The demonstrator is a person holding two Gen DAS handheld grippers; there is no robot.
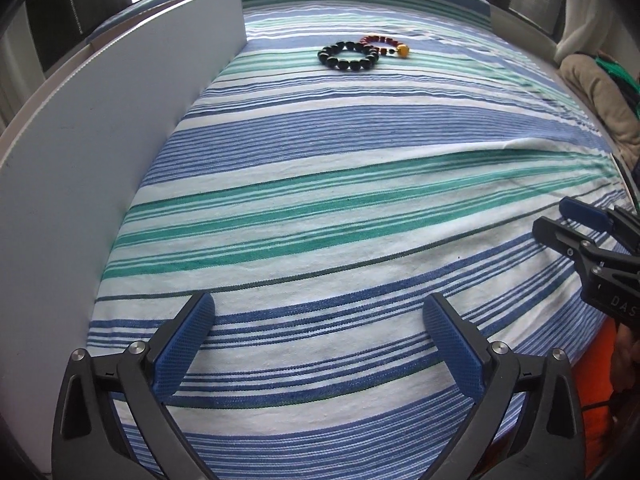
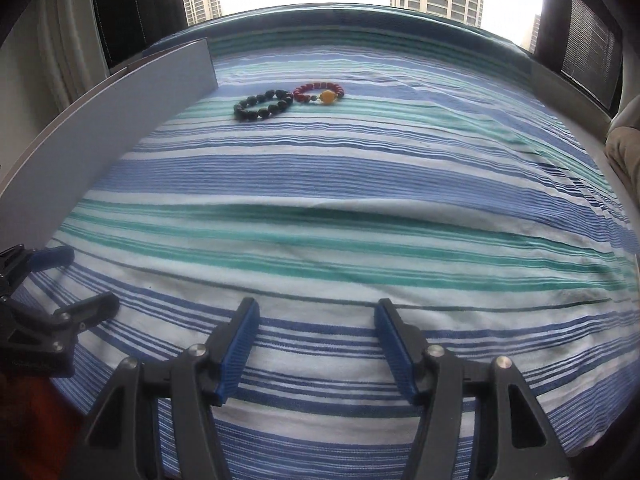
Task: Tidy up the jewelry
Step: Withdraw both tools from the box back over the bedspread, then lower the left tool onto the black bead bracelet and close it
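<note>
Far across the striped cloth [image 1: 320,208] lie two bead bracelets that touch each other. The black bracelet [image 1: 348,56] [image 2: 262,105] is the left one. The red bracelet [image 1: 382,42] [image 2: 320,90], with one yellow bead [image 2: 329,97], is the right one. My left gripper [image 1: 319,304] [image 2: 90,278] hovers open over the near end of the cloth, jaws very wide, nothing between them. My right gripper [image 2: 316,306] [image 1: 552,216] stands beside it to the right, open at a moderate width and empty. Both are well short of the bracelets.
A tall white board [image 1: 100,140] [image 2: 100,132] stands on edge along the cloth's left side, ending close to the black bracelet. A beige bundle of fabric [image 1: 592,92] lies off the right edge. Something orange [image 1: 592,380] shows at the near right. Windows lie beyond the far edge.
</note>
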